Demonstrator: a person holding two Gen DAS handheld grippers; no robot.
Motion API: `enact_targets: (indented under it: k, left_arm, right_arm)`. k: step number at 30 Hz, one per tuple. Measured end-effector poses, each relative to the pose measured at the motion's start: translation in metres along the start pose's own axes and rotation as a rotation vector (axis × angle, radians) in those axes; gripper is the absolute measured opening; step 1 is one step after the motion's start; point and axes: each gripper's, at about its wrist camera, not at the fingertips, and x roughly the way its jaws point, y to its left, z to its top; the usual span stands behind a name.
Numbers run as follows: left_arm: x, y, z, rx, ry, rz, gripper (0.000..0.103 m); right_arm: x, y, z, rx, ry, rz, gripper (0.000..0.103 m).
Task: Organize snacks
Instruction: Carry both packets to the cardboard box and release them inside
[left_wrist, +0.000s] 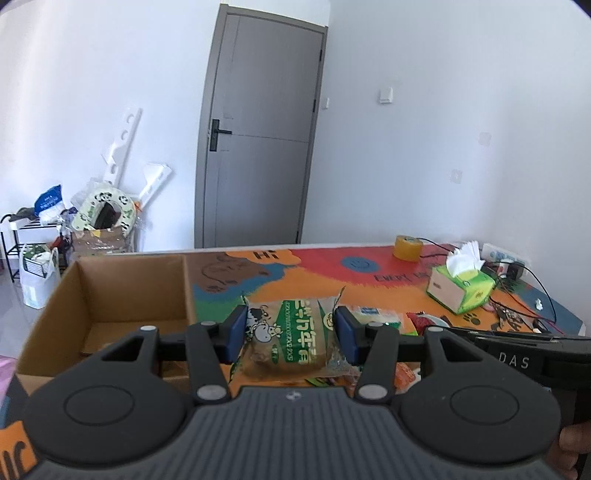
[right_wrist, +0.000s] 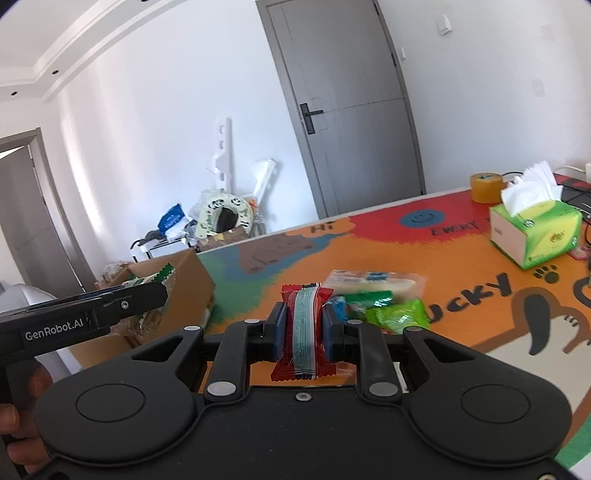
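Between left gripper (left_wrist: 291, 332) pads, bread packet (left_wrist: 291, 334)

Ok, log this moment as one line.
left tool: shut on green-print snack pack | right tool: shut on red snack packet | cardboard box: open

Two claws are present, the left claw (left_wrist: 291, 330) and the right claw (right_wrist: 303, 326), each carrying one snack: one green-printed bread packet (left_wrist: 291, 332) and one red snack packet (right_wrist: 303, 332). On the bench (right_wrist: 424, 258) lie three loose snack packets at minimum: one pale packet with blue print (right_wrist: 373, 282) and two green packets (right_wrist: 399, 315); overlap prevents an exact count. Further items: one cardboard box (left_wrist: 122, 291), one green tissue box (right_wrist: 535, 232), one roll of tape (right_wrist: 485, 186).
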Motion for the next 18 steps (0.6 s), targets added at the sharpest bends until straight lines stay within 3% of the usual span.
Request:
enact_targets:
  k: [18]
  left_arm:
    - [-0.007,0.061,0.01,-0.078,-0.044,0.123,0.05]
  right_arm:
    - [0.02,0.048,0.006,-0.053,0.0,0.083,0.021]
